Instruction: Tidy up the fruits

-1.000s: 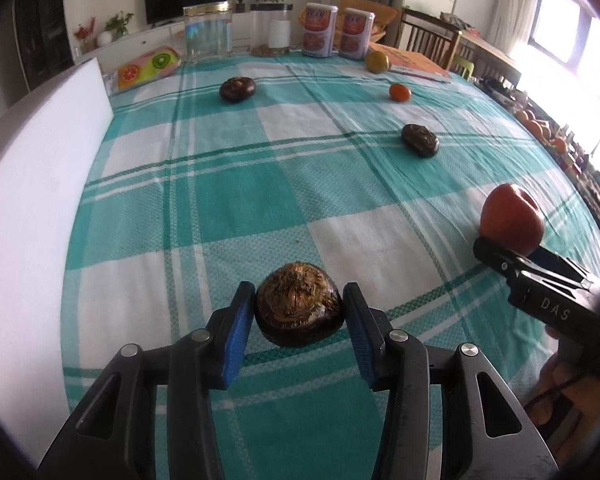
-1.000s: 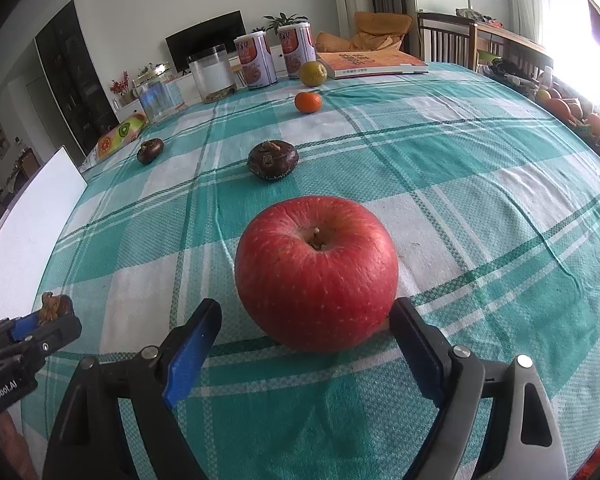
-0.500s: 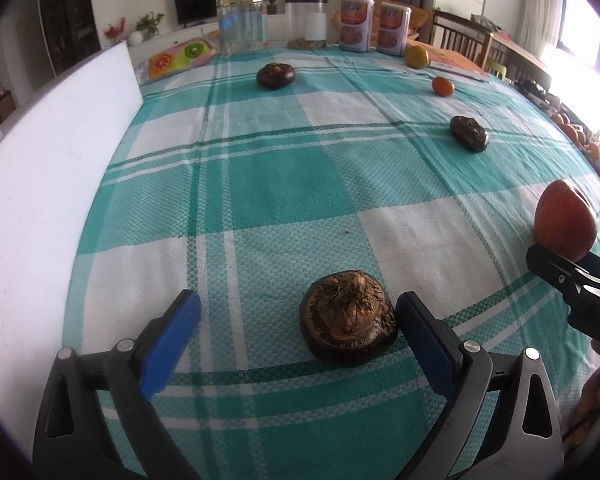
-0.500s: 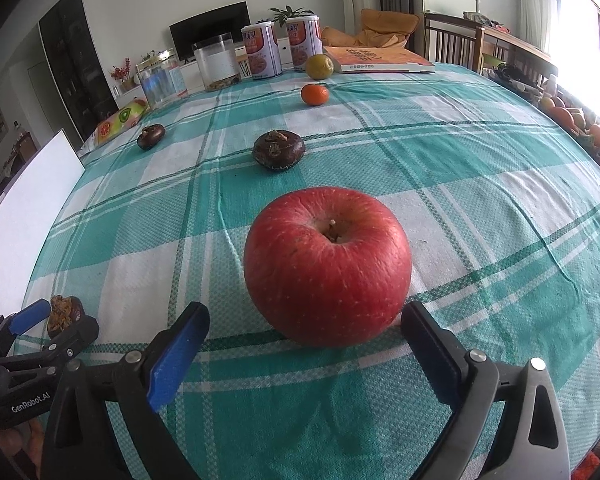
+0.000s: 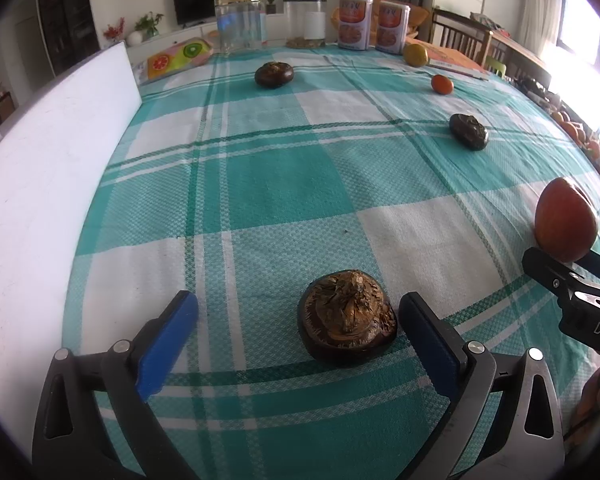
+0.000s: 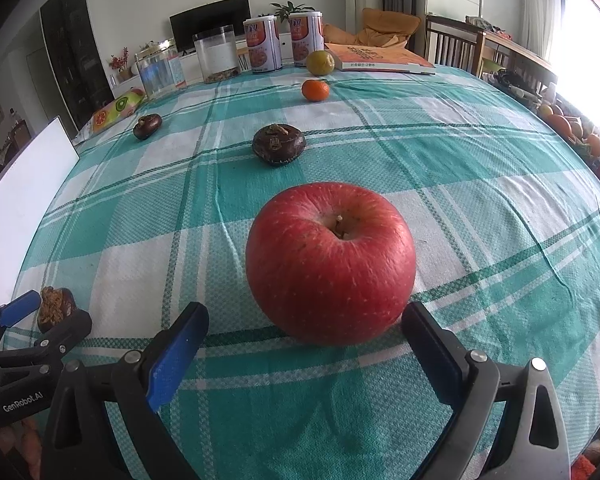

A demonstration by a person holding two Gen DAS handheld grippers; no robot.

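Observation:
A dark brown fruit [image 5: 346, 320] with a dry tufted top rests on the teal checked tablecloth [image 5: 284, 184]. My left gripper [image 5: 296, 308] straddles it, jaws opening, blue pads clear of it on both sides. A red apple [image 6: 330, 260] sits stem up on the cloth between the fingers of my right gripper [image 6: 306, 312], which is open, with a gap at each pad. In the left wrist view the apple [image 5: 564, 220] shows at the right edge. Two more dark fruits [image 6: 278, 144] [image 6: 147, 126], a small orange [image 6: 315, 90] and a yellow-green citrus [image 6: 320, 63] lie farther back.
A white board [image 5: 40, 184] stands along the table's left side. At the far end are clear jars [image 5: 240, 22], two cans [image 5: 354, 22], an orange book [image 6: 376, 58] and a fruit-printed packet [image 5: 178, 56]. Wooden chairs [image 6: 456, 46] stand beyond the right corner.
My left gripper let go of the dark brown fruit and spread wide; the fruit now rests on the cloth. The right gripper's jaws widened around the apple.

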